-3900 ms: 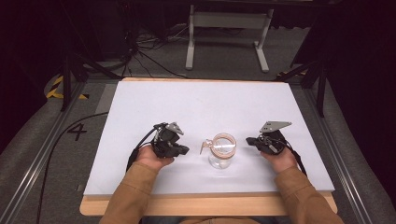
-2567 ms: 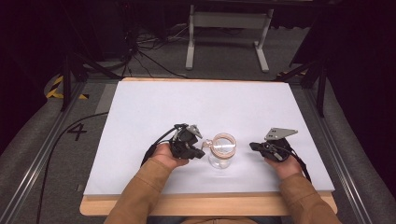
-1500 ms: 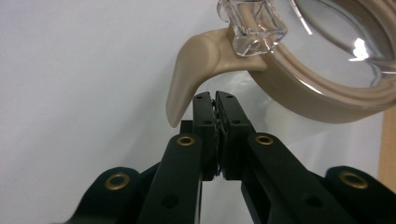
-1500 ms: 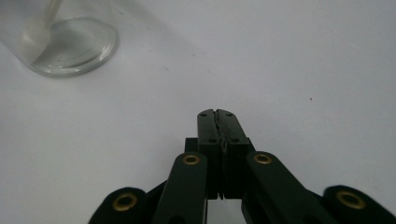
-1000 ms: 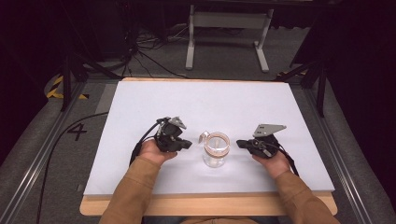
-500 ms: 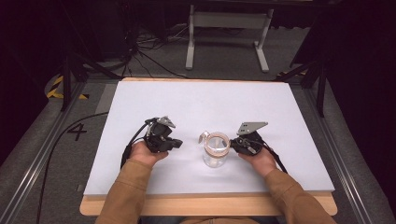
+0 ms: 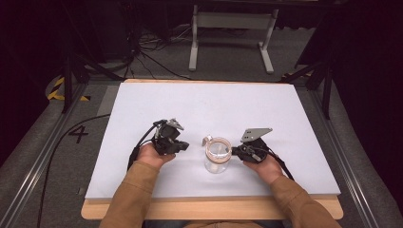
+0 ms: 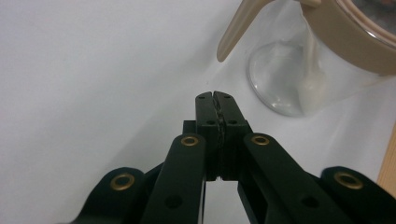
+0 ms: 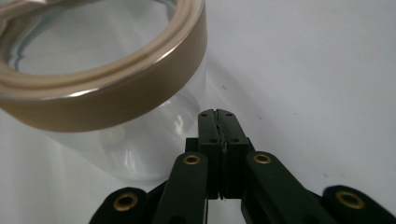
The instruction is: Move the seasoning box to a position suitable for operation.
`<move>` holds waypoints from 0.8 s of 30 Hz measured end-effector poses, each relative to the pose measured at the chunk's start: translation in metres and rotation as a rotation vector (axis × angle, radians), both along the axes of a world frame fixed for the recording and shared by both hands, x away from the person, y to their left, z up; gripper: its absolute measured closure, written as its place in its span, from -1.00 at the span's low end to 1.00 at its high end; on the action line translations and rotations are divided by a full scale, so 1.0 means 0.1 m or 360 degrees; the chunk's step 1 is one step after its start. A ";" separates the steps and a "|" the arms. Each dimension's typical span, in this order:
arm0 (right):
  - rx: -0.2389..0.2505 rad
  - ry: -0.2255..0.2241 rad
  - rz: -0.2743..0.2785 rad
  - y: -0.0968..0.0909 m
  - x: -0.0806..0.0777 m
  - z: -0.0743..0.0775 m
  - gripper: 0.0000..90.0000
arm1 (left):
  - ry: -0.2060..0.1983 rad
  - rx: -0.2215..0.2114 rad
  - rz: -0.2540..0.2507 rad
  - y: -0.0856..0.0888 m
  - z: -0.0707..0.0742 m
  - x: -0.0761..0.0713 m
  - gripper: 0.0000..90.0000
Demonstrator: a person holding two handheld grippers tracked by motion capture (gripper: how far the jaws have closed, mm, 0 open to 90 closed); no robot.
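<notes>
Clear glass makes up the jar [image 7: 217, 156] that stands upright just below the middle of the high view, on the white table [image 7: 204, 104]. A tan ring runs round its mouth, and a tan tab [image 7: 207, 139] sticks out from the ring at its upper left. Left of the jar, with a clear gap of bare table between them, the left gripper [image 7: 184, 147] sits in a hand, its tip turned toward the jar. On the other side the right gripper [image 7: 233, 152] lies just beside the jar's right wall; whether it touches the glass cannot be told from this height. Orange-brown sleeves [image 7: 135, 190] come in from the bottom edge.

In the left gripper view the left gripper [image 8: 215, 95] rises from the bottom with its two black jaws pressed flat together and nothing between them. The jar [image 8: 299, 79] fills the upper right corner, the tan tab [image 8: 238, 28] hanging out toward the upper middle, apart from the jaw tips.

In the right gripper view the right gripper [image 9: 216, 112] likewise has its jaws closed tight on nothing. The jar [image 9: 107, 84] takes up the upper left, its tan ring tilted in the frame, and the jaw tips sit right at the foot of its glass wall.
</notes>
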State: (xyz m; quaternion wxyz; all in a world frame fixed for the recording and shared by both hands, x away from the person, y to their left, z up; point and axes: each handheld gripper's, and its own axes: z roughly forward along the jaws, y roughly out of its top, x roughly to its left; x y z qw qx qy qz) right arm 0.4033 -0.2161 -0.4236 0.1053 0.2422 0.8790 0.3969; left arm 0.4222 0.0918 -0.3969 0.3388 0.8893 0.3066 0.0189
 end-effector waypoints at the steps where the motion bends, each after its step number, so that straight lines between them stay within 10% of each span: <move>1: -0.0009 0.0003 0.0002 0.01 -0.02 0.00 1.00 | 0.0009 0.0003 -0.0002 -0.03 -0.01 0.00 1.00; 11: -0.0043 0.0014 0.0069 0.08 -0.17 -0.02 1.00 | 0.0017 0.0003 -0.0084 -0.13 -0.02 0.04 1.00; 24: -0.0095 0.0035 0.0220 0.34 -0.37 -0.06 1.00 | -0.0005 -0.0127 0.0006 0.13 0.13 0.08 0.99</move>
